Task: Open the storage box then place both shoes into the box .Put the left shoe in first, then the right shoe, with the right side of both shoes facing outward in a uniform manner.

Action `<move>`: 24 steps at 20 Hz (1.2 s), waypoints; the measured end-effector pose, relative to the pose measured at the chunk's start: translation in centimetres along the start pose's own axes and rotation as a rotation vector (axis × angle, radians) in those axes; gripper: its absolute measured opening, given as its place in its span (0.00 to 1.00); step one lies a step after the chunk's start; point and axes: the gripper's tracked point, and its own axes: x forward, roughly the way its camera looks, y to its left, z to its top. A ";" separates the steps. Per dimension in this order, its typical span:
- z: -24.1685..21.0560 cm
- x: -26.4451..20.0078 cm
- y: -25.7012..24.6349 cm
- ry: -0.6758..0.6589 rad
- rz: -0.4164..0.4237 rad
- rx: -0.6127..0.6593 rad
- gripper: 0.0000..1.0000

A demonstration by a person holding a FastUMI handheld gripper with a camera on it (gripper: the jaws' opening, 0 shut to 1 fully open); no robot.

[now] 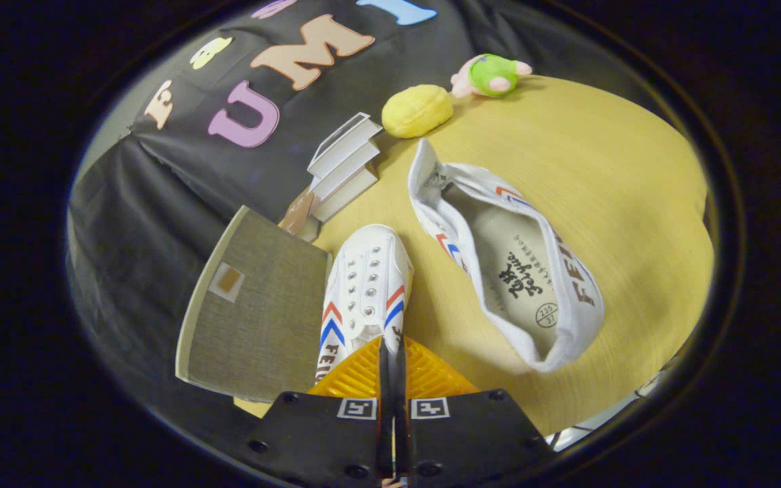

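Storage box [255, 308] stands on the counter [607, 203] just left of the gripper [392, 352], its grey fabric lid face toward the camera, a small tan patch on it. Lid looks down; contents cannot be seen.

Gripper fingers are pressed nearly together, clamped on the rear edge of one white shoe [365, 291]. That shoe extends straight ahead from the fingertips, toe pointing away, lace eyelets up, red and blue chevron stripes along both flanks. Its left side sits just beside the box's near corner.

Second white shoe [506, 257] lies on its side on the counter, to the right of the held shoe and apart from it, opening and printed insole turned toward the camera, well clear of the gripper.

Count: two shoes, one box.

Beyond the shoes: a stack of three white books [344, 168] against the booth wall, a yellow plush lump [417, 110] beside it, and a green and pink plush toy [492, 75] further right.
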 end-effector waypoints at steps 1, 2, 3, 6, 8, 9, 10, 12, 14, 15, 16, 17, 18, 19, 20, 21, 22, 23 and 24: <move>0.1 -0.4 0.4 -0.002 0.022 0.020 0.05; 0.1 -1.2 1.0 -0.007 0.043 0.035 0.04; 0.3 -2.1 1.8 -0.017 0.068 0.045 0.04; 1.4 -4.6 4.5 -0.051 0.147 0.066 0.04; 2.3 -6.1 6.6 -0.076 0.198 0.070 0.04; 2.6 -6.7 7.7 -0.086 0.216 0.064 0.04; 2.9 -7.3 8.7 -0.095 0.228 0.056 0.04; 3.3 -7.9 10.8 -0.103 0.252 0.036 0.04; 3.5 -8.4 13.4 -0.107 0.284 0.021 0.04; 3.4 -8.5 14.9 -0.097 0.301 0.019 0.04; 3.3 -8.5 16.4 -0.084 0.318 0.014 0.04; 3.2 -8.6 18.0 -0.075 0.338 -0.006 0.04; 3.0 -9.0 19.5 -0.073 0.356 -0.029 0.04; 2.9 -9.0 21.0 -0.072 0.370 -0.043 0.04; 2.7 -8.9 22.2 -0.069 0.384 -0.050 0.04; 2.5 -8.5 23.5 -0.063 0.395 -0.049 0.04; 2.1 -7.8 24.5 -0.053 0.399 -0.045 0.04; 1.7 -6.9 25.4 -0.034 0.394 -0.045 0.04; 1.3 -6.1 26.2 -0.018 0.380 -0.050 0.04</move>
